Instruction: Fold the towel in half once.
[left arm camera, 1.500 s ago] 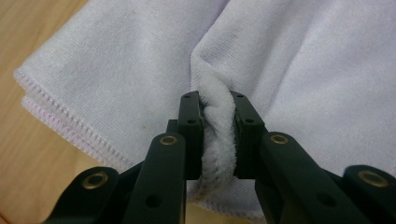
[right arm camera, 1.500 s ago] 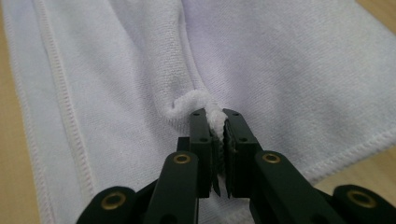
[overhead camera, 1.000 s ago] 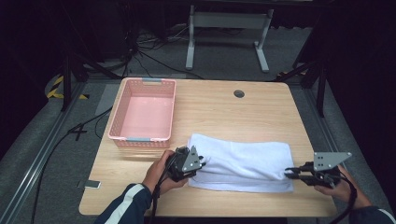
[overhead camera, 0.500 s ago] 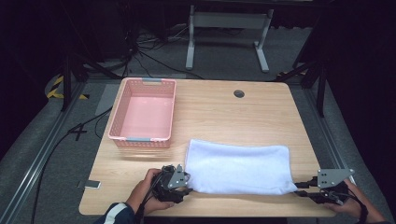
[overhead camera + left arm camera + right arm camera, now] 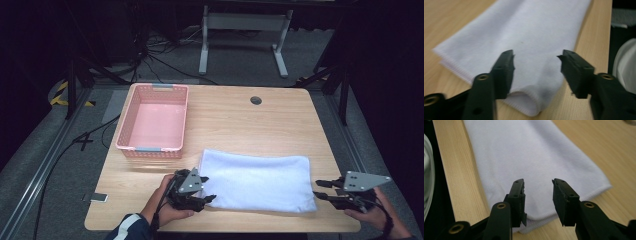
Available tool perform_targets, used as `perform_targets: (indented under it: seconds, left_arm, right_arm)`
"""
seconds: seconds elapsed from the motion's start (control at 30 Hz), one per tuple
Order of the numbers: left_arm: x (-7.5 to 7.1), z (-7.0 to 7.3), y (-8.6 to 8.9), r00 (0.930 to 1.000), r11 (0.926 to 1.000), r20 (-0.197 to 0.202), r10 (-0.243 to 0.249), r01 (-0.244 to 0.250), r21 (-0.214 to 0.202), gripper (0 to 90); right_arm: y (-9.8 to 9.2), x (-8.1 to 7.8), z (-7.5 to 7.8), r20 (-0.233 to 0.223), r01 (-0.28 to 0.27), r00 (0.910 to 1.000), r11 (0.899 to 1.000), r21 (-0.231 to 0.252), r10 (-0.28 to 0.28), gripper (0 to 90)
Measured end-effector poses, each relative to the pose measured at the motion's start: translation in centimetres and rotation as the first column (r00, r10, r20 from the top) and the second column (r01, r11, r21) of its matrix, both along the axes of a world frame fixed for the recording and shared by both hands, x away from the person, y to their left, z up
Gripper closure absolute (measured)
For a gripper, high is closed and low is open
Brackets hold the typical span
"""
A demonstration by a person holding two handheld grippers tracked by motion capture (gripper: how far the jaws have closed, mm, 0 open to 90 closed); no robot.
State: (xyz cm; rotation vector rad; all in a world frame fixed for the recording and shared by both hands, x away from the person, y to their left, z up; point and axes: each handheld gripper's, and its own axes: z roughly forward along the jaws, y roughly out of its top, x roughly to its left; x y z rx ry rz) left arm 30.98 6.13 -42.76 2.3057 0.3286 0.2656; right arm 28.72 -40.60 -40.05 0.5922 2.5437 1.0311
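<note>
Wooden table (image 5: 225,120) in a dark room, a folded white towel (image 5: 257,180) lying flat near its front edge.

Pink basket (image 5: 154,121) stands behind the towel's left end, apart from it. Left hand-held gripper (image 5: 206,198) sits at the towel's left front corner, jaws apart after just closing a little, the corner between them but not pinched. Right hand-held gripper (image 5: 320,190) is at the towel's right end, jaws just opening, partly spread above the cloth, gripping nothing.

The towel (image 5: 257,181) lies on my bench (image 5: 235,120) near its front edge, the basket (image 5: 153,121) behind it (leftward), my tools at either end.
</note>
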Motion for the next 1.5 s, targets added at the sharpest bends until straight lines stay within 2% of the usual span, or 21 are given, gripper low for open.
perform_targets:
  seconds: [0.03, 0.1, 0.13, 0.2, 0.23, 0.27, 0.3, 0.43, 0.5, 0.53, 0.6, 0.67, 0.7, 0.77, 0.8, 0.9, 0.97, 1.03, 1.2, 1.37, 1.5]
  left_arm:
    - [0.3, -0.7, -0.4, 0.9999, 0.9995, -0.011, 0.0, 0.0, 0.032, 49.9]
    - [0.4, -1.1, -0.4, 0.9998, 0.9991, -0.017, -0.009, 0.01, 0.041, 53.7]
    - [0.6, -2.1, -0.2, 0.9998, 0.9957, -0.016, 0.014, -0.012, 0.092, 53.3]
    - [0.8, -2.7, 0.2, 0.9984, 0.9909, 0.002, 0.057, -0.057, 0.122, 50.7]
    - [0.8, -2.7, 0.2, 0.9984, 0.9909, 0.002, 0.057, -0.057, 0.122, 50.1]
    - [0.9, -3.0, 0.4, 0.9974, 0.9873, 0.019, 0.07, -0.072, 0.141, 48.5]
    - [1.1, -3.1, 0.7, 0.9964, 0.9894, 0.004, 0.084, -0.084, 0.118, 48.2]
    - [1.1, -3.2, 0.7, 0.9946, 0.9889, 0.001, 0.104, -0.103, 0.106, 47.6]
    - [1.1, -3.2, 1.0, 0.9916, 0.9884, -0.023, 0.127, -0.124, 0.088, 40.5]
    - [1.1, -3.1, 1.3, 0.9871, 0.9856, -0.036, 0.156, -0.153, 0.073, 40.5]
    - [1.0, -2.9, 2.1, 0.9762, 0.9792, -0.078, 0.202, -0.2, 0.032, 30.0]
    - [0.8, -2.9, 2.8, 0.9625, 0.969, -0.115, 0.245, -0.247, 0.002, 22.7]
    - [0.8, -3.0, 3.0, 0.9603, 0.9682, -0.13, 0.247, -0.25, -0.008, 19.5]
    - [0.6, -3.3, 2.9, 0.9475, 0.9602, -0.16, 0.277, -0.279, 0.009, 16.9]
    - [0.6, -3.3, 2.9, 0.9475, 0.9602, -0.16, 0.277, -0.279, 0.009, 16.9]
    - [0.3, -3.8, 2.5, 0.9389, 0.9544, -0.173, 0.297, -0.297, 0.027, 16.8]
    - [0.3, -4.0, 2.0, 0.9403, 0.9565, -0.178, 0.29, -0.291, 0.022, 16.6]
    - [0.4, -4.1, 1.5, 0.939, 0.9548, -0.173, 0.297, -0.291, 0.063, 16.2]
    - [0.8, -4.5, 1.5, 0.9452, 0.9575, -0.153, 0.288, -0.286, 0.039, 12.8]
    - [0.7, -4.5, 1.6, 0.9489, 0.9593, -0.141, 0.282, -0.28, 0.038, 12.4]
    - [0.7, -4.6, 1.8, 0.9508, 0.9604, -0.136, 0.279, -0.277, 0.031, 12.9]
  right_arm:
    - [0.7, 0.3, -0.5, -0.014, -0.016, 0.9998, 1.0, -0.02, 0.016, 59.4]
    - [1.4, 0.9, -1.6, -0.037, 0.004, 0.9993, 1.0, -0.025, -0.005, 59.3]
    - [1.7, 1.3, -2.4, -0.064, 0.008, 0.9979, 0.999, -0.044, -0.011, 58.1]
    - [1.9, 1.8, -3.5, -0.089, 0.036, 0.9951, 0.995, -0.09, -0.044, 59.4]
    - [1.9, 1.8, -3.5, -0.089, 0.036, 0.9951, 0.995, -0.09, -0.044, 59.4]
    - [1.5, 2.2, -4.3, -0.124, 0.043, 0.9909, 0.997, -0.071, -0.051, 60.5]
    - [1.4, 2.4, -4.3, -0.132, 0.052, 0.9895, 0.997, -0.054, -0.059, 61.5]
    - [0.9, 2.6, -4.3, -0.144, 0.085, 0.9853, 0.995, -0.048, -0.091, 62.0]
    - [0.9, 2.6, -4.2, -0.141, 0.095, 0.9849, 0.994, -0.054, -0.101, 58.7]
    - [0.9, 2.7, -4.1, -0.129, 0.098, 0.9861, 0.993, -0.06, -0.105, 56.0]
    - [1.2, 2.8, -3.4, -0.095, 0.12, 0.9875, 0.991, -0.059, -0.126, 54.0]
    - [1.9, 3.2, -2.4, -0.076, 0.122, 0.9896, 0.993, -0.011, -0.122, 50.8]
    - [2.5, 3.6, -1.8, -0.065, 0.109, 0.992, 0.994, 0.01, -0.108, 50.1]
    - [4.0, 4.6, -1.2, -0.047, 0.11, 0.9928, 0.994, -0.002, -0.11, 47.0]
    - [4.0, 4.6, -1.2, -0.047, 0.11, 0.9928, 0.994, -0.002, -0.11, 47.0]
    - [8.4, 6.8, -0.3, -0.042, 0.036, 0.9984, 0.999, -0.008, -0.036, 43.7]
    - [11.4, 8.2, 0.1, -0.049, -0.02, 0.9986, 1.0, 0.003, 0.02, 42.6]
    - [15.2, 10.2, 0.3, -0.072, -0.066, 0.9952, 0.998, 0.013, 0.066, 41.1]
    - [21.7, 13.8, -0.1, -0.103, -0.11, 0.9886, 0.994, 0.01, 0.11, 38.1]
    - [26.2, 16.3, -1.4, -0.121, -0.131, 0.9851, 0.99, -0.06, 0.123, 37.2]
    - [28.1, 17.4, -2.3, -0.151, -0.157, 0.978, 0.984, -0.084, 0.144, 36.9]
